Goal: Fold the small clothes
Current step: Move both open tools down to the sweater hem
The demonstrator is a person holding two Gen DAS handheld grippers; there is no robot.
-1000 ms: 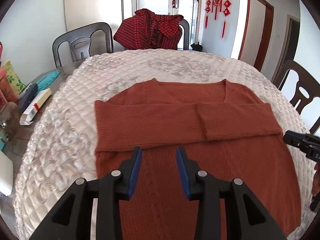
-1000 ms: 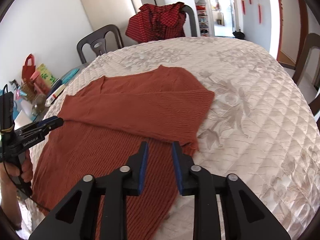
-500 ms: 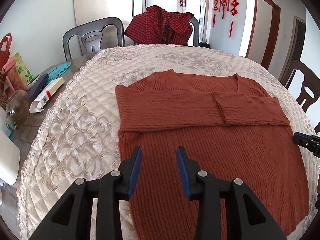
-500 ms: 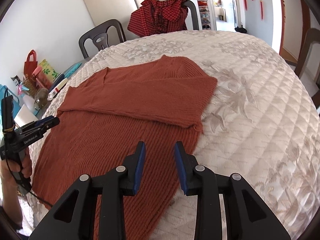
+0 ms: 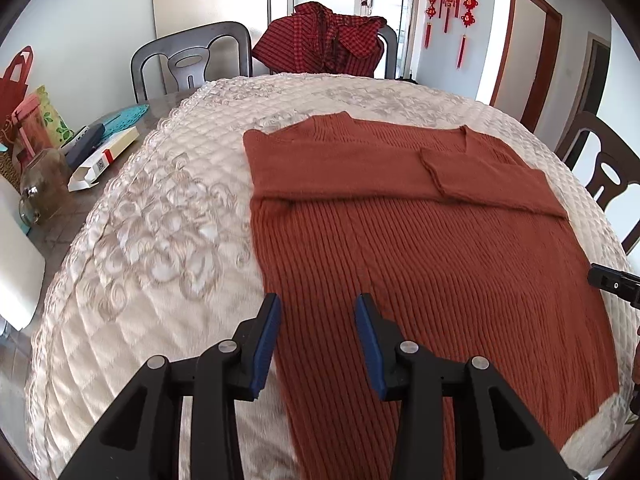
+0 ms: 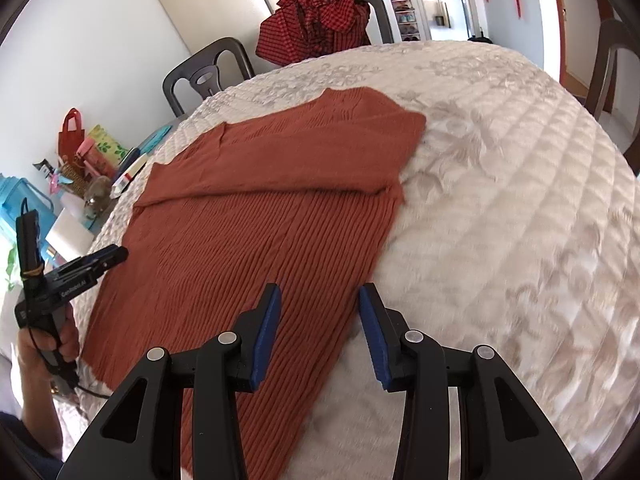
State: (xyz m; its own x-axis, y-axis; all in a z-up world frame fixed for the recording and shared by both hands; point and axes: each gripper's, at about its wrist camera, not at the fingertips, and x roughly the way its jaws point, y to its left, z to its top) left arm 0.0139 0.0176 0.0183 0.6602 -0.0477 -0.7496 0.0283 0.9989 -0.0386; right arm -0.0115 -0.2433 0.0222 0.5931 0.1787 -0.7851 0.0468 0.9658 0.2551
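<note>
A rust-orange ribbed sweater [image 5: 420, 240] lies flat on the quilted cream table cover [image 5: 160, 220], both sleeves folded across its chest. It also shows in the right wrist view [image 6: 260, 208]. My left gripper [image 5: 316, 320] is open and empty, over the sweater's lower left edge. My right gripper [image 6: 318, 312] is open and empty, over the sweater's lower right edge. The left gripper also shows in the right wrist view [image 6: 100, 260], held by a hand. The right gripper's tip shows at the right edge of the left wrist view [image 5: 612, 282].
A red checked garment [image 5: 324, 40] hangs on a far chair. Dark chairs [image 5: 192, 60] stand around the table. A box [image 5: 104, 158], a glass jar [image 5: 40, 184] and bags [image 5: 24, 96] sit at the left table edge.
Both grippers have drawn back toward the sweater's hem and moved outward, the left to the left edge and the right to the right edge. Both stay open.
</note>
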